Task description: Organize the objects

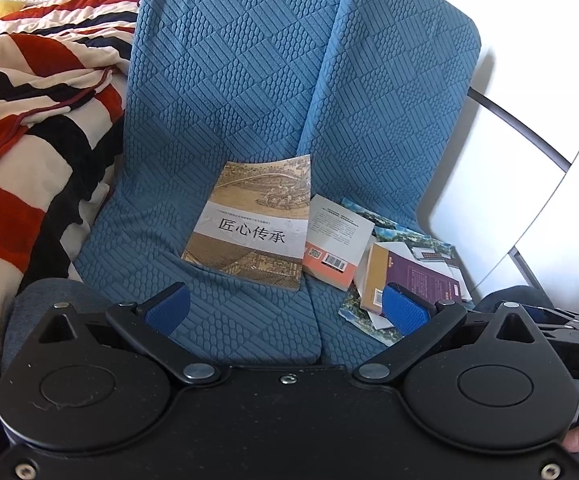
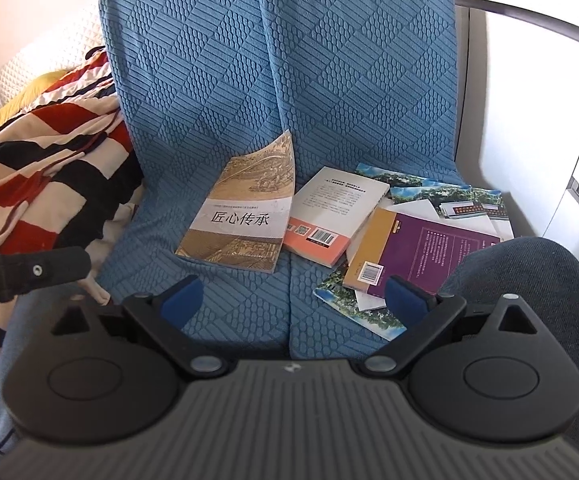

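A tan book with Chinese title [image 1: 251,222] [image 2: 243,210] lies on the blue sofa seat, its top edge against the backrest. To its right lie a white and orange book [image 1: 337,240] [image 2: 331,216], a purple and gold book [image 1: 409,276] [image 2: 421,248] and scenic-cover booklets [image 1: 413,236] [image 2: 433,186] in a loose pile. My left gripper [image 1: 285,308] is open and empty, hovering before the seat edge. My right gripper [image 2: 293,300] is open and empty, just short of the pile.
A striped red, black and white blanket [image 1: 29,120] [image 2: 41,160] is heaped at the left. The person's jeans-clad knee [image 2: 529,276] is at the right. The blue textured sofa backrest [image 1: 249,60] rises behind. A white wall panel [image 1: 549,140] is at the right.
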`<state>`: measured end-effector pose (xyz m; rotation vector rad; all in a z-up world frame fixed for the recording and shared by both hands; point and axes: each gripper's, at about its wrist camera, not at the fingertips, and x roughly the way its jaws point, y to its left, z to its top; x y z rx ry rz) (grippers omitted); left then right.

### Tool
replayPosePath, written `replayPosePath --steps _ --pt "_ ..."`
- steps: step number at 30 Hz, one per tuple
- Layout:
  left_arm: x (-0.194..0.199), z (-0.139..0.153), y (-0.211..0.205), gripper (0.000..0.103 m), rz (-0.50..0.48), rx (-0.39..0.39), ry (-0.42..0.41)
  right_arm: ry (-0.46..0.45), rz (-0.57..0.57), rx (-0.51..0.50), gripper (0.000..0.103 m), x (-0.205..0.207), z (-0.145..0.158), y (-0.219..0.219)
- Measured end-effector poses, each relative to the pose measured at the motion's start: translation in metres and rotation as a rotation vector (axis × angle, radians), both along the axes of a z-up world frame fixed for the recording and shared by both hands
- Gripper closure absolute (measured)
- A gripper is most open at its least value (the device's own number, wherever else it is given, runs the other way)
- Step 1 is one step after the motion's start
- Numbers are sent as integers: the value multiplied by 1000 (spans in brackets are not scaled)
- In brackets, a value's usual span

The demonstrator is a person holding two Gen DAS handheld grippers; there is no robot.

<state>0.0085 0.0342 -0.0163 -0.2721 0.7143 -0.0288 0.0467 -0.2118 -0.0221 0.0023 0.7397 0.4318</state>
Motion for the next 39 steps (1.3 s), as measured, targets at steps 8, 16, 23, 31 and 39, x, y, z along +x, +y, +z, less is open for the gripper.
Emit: replayPosePath --steps 8,16,23,31,39 --pt "5 0 -5 1 6 36 -11 40 12 38 25 8 -12 0" --pt "13 -15 -8 1 52 95 -27 28 -12 35 24 19 -32 -5" --pt "26 -34 -3 0 81 97 -39 16 -7 36 16 29 -43 -7" --pt "51 -53 4 0 101 86 20 26 8 52 10 40 -51 -5" --pt "80 -74 12 0 97 74 -7 -22 42 97 10 57 -54 3"
